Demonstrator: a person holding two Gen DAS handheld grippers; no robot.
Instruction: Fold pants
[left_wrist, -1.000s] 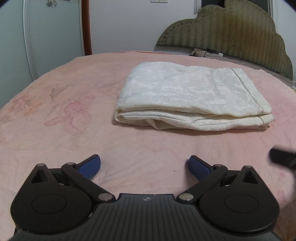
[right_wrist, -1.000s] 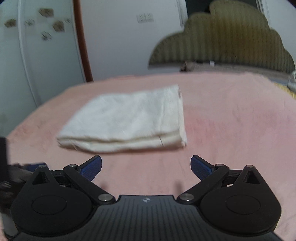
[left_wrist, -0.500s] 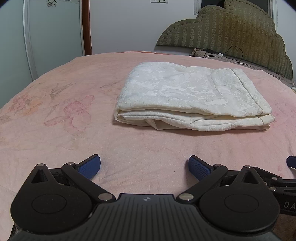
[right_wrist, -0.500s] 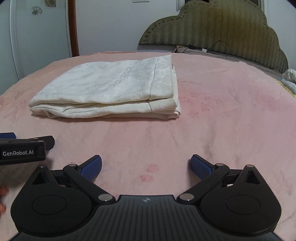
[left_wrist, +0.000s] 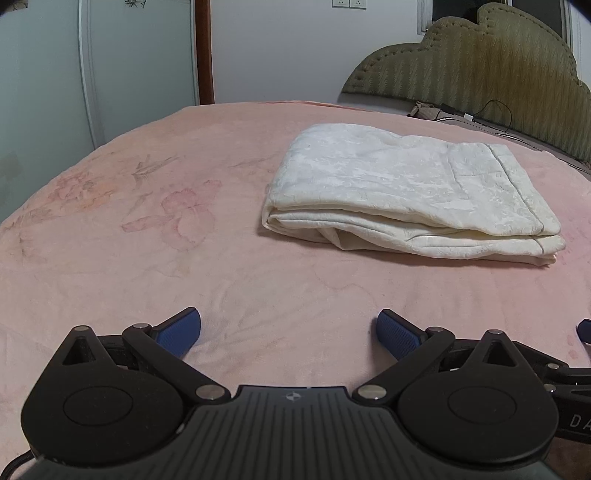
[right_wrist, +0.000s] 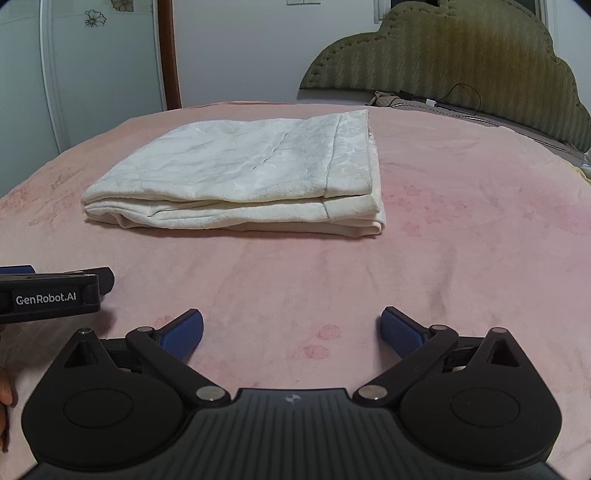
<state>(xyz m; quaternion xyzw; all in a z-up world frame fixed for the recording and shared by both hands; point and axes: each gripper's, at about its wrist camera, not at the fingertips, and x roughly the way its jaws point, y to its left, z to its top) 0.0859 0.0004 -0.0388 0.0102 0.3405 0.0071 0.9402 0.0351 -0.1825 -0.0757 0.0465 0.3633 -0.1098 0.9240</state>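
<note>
The cream-white pants (left_wrist: 410, 192) lie folded in a flat stack of several layers on the pink bed (left_wrist: 147, 258). They also show in the right wrist view (right_wrist: 240, 177). My left gripper (left_wrist: 288, 330) is open and empty, low over the bed, well short of the stack's near edge. My right gripper (right_wrist: 291, 328) is open and empty too, beside the left one and equally short of the pants. The left gripper's body shows at the left edge of the right wrist view (right_wrist: 51, 293).
An olive padded headboard (left_wrist: 498, 66) stands at the far right, with a cable and small items (left_wrist: 469, 116) at its foot. A white wardrobe (left_wrist: 92, 74) and a brown door frame (left_wrist: 204, 51) stand beyond the bed's far edge.
My right gripper has swung in from motion and settled beside the left one, facing the folded pants. The left gripper has tilted slightly left. The pants have not moved.
</note>
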